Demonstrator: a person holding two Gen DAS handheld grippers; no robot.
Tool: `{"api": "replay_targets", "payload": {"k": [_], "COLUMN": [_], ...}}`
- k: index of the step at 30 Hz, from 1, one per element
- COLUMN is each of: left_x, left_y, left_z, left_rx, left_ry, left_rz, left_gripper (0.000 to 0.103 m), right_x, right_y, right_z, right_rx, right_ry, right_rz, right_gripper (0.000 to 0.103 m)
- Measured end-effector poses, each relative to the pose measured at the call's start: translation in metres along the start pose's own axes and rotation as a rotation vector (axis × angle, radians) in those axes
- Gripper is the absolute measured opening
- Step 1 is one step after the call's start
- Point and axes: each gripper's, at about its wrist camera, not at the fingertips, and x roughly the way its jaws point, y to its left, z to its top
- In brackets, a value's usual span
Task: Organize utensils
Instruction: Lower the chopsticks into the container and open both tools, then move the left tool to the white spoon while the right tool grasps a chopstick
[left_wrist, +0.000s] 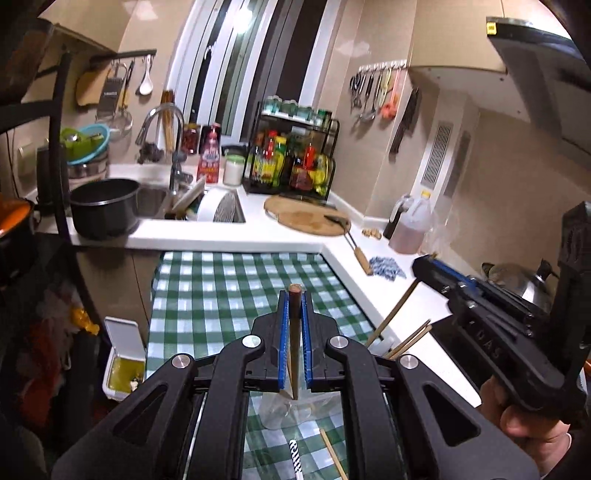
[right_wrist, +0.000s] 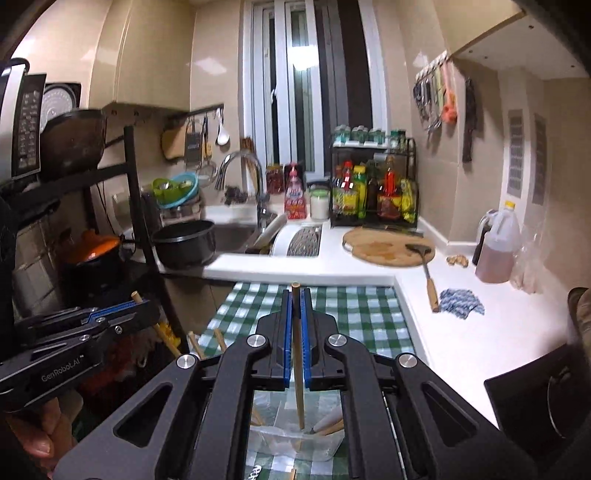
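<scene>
The black left gripper with blue pads (left_wrist: 294, 295) is clamped on a dark brown wooden chopstick (left_wrist: 294, 332), upright above the green-and-white checked tablecloth (left_wrist: 229, 288). At right, the right gripper (left_wrist: 424, 264) pinches a pale wooden chopstick (left_wrist: 391, 317)

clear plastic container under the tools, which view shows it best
The right wrist view: the clear plastic container sits on the checked cloth under the right tool, with chopstick ends resting inside. The left wrist view shows only part of it, mostly hidden behind the left tool.
</scene>
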Motion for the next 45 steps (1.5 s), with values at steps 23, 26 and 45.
{"api": "replay_targets", "payload": {"k": [23, 26, 45], "left_x": [-0.099, -0.11, -0.092], "left_y": [-0.018, -0.017, -0.006], "left_z": [-0.051, -0.077, -0.241], "left_rx": [0.032, 0.032, 0.0], "left_ry": [-0.143, -0.113, 0.154], "left_rz": [0.076, 0.101, 0.144], "left_gripper": [0.009, 0.009, 0.009], "right_x": [-0.138, -0.143, -0.134], "right_y": [0.0, 0.002, 0.017], "right_z": [-0.085, -0.112, -0.263], "right_rx": [0.019, 0.06, 0.116], "right_ry": [-0.096, -0.064, 0.2], "right_rz": [-0.079, -0.065, -0.022], "right_gripper": [0.035, 0.035, 0.009]}}
